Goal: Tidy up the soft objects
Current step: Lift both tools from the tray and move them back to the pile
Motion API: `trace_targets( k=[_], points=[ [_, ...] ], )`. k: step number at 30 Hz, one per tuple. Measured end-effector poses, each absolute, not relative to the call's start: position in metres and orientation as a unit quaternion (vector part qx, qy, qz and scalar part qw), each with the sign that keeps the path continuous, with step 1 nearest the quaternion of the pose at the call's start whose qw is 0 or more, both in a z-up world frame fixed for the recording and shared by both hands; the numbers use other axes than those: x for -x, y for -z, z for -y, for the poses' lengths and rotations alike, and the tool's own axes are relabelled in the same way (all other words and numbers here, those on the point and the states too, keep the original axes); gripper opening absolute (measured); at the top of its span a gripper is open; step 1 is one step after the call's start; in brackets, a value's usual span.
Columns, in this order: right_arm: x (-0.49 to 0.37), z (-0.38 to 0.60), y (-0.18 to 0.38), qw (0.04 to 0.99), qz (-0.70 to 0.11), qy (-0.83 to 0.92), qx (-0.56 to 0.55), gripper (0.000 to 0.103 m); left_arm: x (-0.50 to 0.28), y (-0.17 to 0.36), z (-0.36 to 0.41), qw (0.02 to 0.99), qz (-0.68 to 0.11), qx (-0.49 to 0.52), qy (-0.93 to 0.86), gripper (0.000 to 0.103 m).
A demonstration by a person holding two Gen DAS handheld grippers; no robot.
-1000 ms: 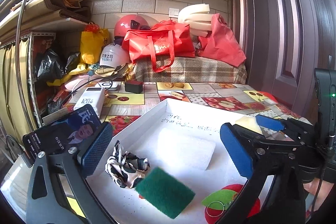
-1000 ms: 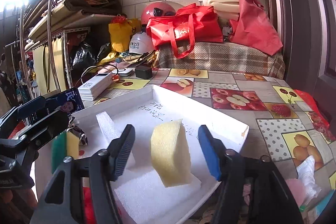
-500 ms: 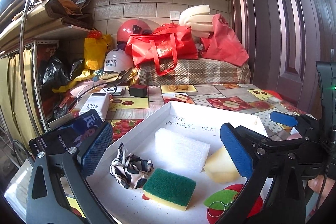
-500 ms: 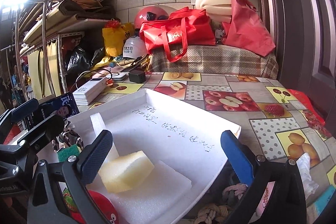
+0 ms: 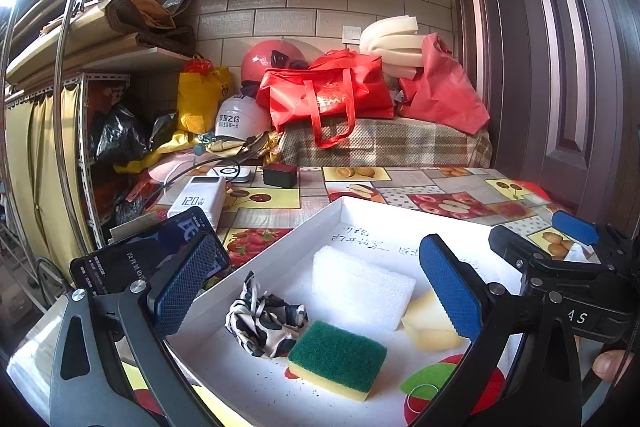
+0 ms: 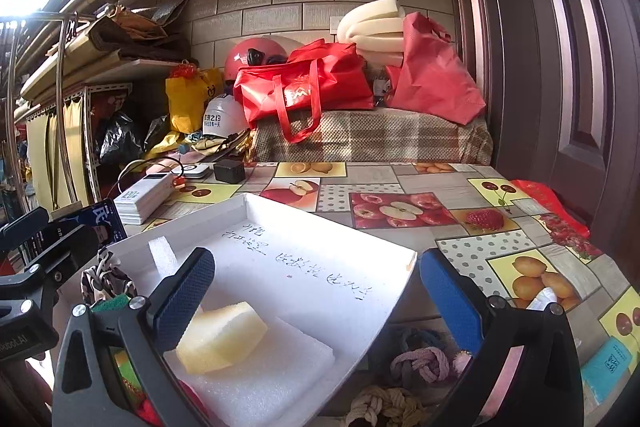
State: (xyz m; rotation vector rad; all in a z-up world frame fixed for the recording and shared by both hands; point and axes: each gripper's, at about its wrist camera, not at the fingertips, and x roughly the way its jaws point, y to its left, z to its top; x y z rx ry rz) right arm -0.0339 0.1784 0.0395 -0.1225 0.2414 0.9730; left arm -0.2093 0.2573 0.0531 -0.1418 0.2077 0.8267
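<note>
So the white tray point(image 5: 316, 223) on the fruit-print tablecloth point(image 6: 400, 183) has five soft things in it by my count: one white foam block point(image 5: 360, 287), one pale yellow sponge point(image 6: 224, 337) leaning on the foam's edge, one green-topped scrub sponge point(image 5: 338, 359), one crumpled black-and-white cloth point(image 5: 264, 319), and one red and green thing point(image 5: 436, 383) at the near edge that's mostly cut off, can't tell what it is. Both grippers are spread wide with nothing between the pads. The left gripper point(image 5: 316, 291) hangs over the cloth and scrub sponge; the right gripper point(image 6: 316, 301) sits just above the yellow sponge, not touching it. Outside the tray, near the right gripper, there are at least two knotted ropes point(image 6: 420, 363), partly hidden behind the finger. There's handwriting point(image 6: 296, 255) on the tray floor, unreadable to me.
</note>
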Motion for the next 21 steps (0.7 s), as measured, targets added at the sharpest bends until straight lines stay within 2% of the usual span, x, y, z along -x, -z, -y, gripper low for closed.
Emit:
trace_targets(
  k=[14,21],
  points=[
    [0.041,-0.108,-0.037,0.863,-0.12,-0.489,0.049,0.103,0.203,-0.052,-0.212,0.931,-0.12,0.061,-0.34,0.103],
    [0.0,-0.04,-0.035,0.881,-0.165,-0.442,0.025,0.103,0.182,-0.055,-0.163,0.961,-0.143,0.021,-0.235,0.103]
  ],
)
